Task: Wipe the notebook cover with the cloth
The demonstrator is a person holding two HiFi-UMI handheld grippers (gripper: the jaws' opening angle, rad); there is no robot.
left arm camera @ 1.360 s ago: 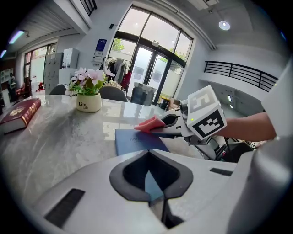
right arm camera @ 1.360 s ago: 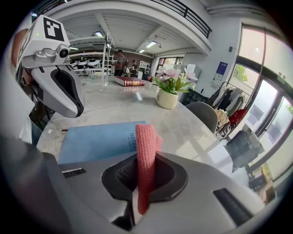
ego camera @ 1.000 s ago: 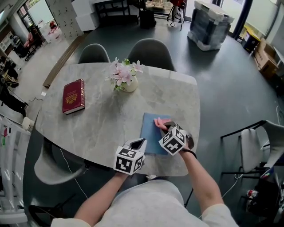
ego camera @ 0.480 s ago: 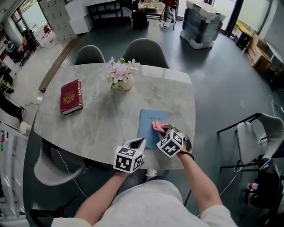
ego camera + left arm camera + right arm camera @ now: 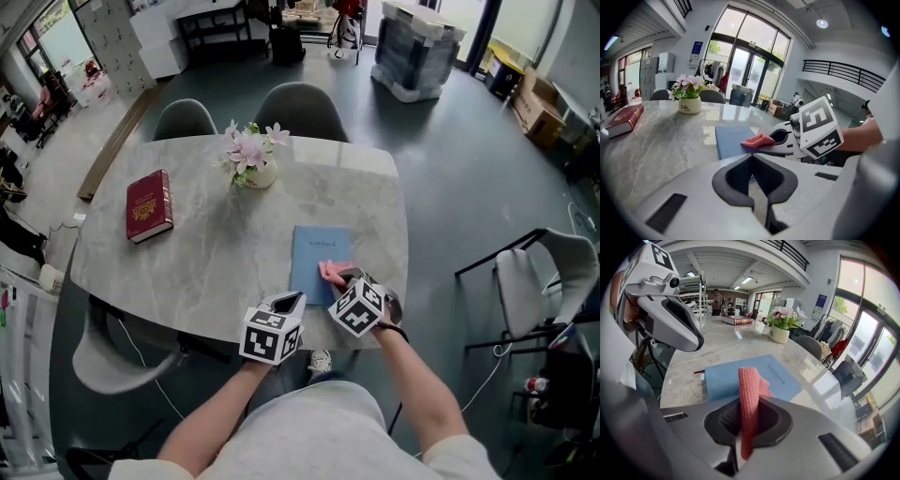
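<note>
Right gripper point(image 5: 345, 277) pinched the pink cloth point(image 5: 330, 271) tight, pressing it onto the near edge of the blue notebook point(image 5: 314, 249) at the table's point(image 5: 206, 246) five o'clock, evidently to scrub the cover, while the left gripper point(image 5: 286, 303) hung closed and empty at the notebook's seven o'clock.

Looks like a big open office or lobby-type space, not a home. Tall glass doors point(image 5: 749, 77), an upstairs balcony railing point(image 5: 843, 72), grey floor, lockers point(image 5: 117, 37), cardboard boxes point(image 5: 536, 105) and a wrapped pallet point(image 5: 417, 52) by the wall. The marble table point(image 5: 225, 248) with shell chairs point(image 5: 300, 108) feels like a meeting spot.
</note>
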